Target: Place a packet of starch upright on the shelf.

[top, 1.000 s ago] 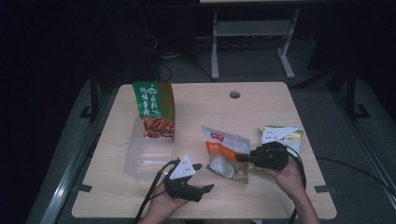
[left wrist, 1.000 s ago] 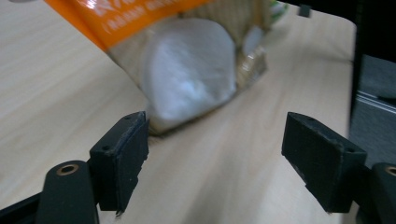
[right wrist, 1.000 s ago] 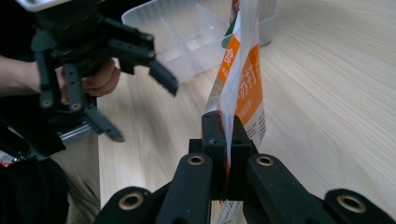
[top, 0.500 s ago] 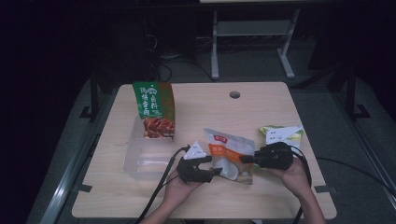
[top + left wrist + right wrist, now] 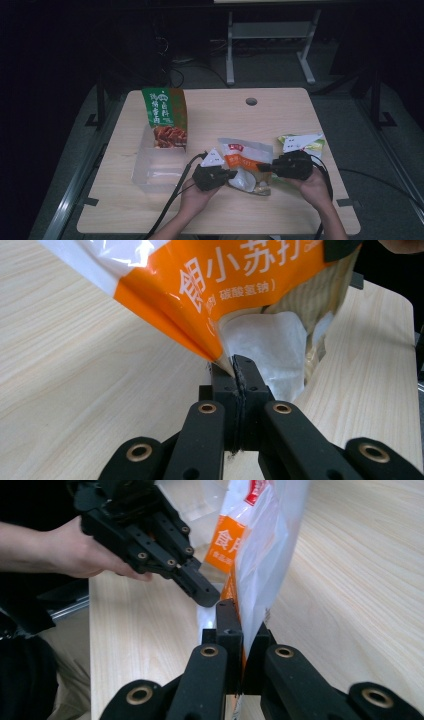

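My left tool (image 5: 231,174) has just been closing and now pinches one edge of the orange-and-white pouch (image 5: 246,161); my right tool (image 5: 264,166) clamps the opposite edge. The pouch hangs between them just above the desk (image 5: 225,120) — a two-sided hold, likely for pulling it open.

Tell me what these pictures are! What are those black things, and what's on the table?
A person sits at a wooden table holding a black claw tool in each hand. One picture looks down from above; the other two come from little cameras riding on each claw. The left claw has just been closing and now pinches one edge of the orange and white bag. The right claw pinches its other edge, so the bag hangs between them. Also on the table: a green snack bag standing in a clear plastic box, and a small green packet.
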The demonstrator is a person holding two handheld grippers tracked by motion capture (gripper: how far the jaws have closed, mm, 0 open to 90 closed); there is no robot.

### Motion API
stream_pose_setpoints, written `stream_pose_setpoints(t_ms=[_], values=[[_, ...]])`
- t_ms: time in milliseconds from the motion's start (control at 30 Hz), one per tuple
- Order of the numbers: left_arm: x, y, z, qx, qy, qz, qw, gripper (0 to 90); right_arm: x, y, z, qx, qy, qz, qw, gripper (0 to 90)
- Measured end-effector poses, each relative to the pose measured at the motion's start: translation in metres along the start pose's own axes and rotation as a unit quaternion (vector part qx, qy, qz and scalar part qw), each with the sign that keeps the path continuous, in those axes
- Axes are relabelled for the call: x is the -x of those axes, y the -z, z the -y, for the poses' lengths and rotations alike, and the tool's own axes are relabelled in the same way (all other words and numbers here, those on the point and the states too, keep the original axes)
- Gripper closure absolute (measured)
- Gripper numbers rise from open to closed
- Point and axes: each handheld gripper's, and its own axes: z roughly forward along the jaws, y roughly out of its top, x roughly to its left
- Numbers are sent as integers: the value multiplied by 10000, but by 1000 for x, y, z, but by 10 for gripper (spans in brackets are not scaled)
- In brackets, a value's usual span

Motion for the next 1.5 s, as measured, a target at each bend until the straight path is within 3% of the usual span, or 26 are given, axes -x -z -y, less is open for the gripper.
stream_pose_setpoints(t_ms=[167,400,533,667,767,833,1033,1200,1500], values=[[3,4,3,15,-35,-111,9999,895,-2,-4,-2,-8,-41,232,9997,881],[6,11,6,43,-45,-159,9999,895,-8,-20,-7,-174,-74,306,9994,785],[5,13,9,25,-44,-146,9999,893,-11,-30,-9,-252,-59,232,9994,849],[2,17,12,67,118,-36,9999,872,-12,-31,-9,-206,-73,161,9996,898],[3,20,12,0,-18,-169,9999,817,-12,-30,-9,-150,-122,130,9997,900],[5,24,13,26,-48,-239,9997,729,-12,-28,-9,-121,-122,127,9998,900],[15,37,17,151,-269,-345,9989,651,-15,-22,-10,-3,-176,213,9996,900],[19,47,17,160,-431,-250,9986,623,-16,-17,-13,77,-180,313,9993,900],[18,64,26,116,-546,77,9984,576,-12,-13,-17,117,-253,368,9989,900]])
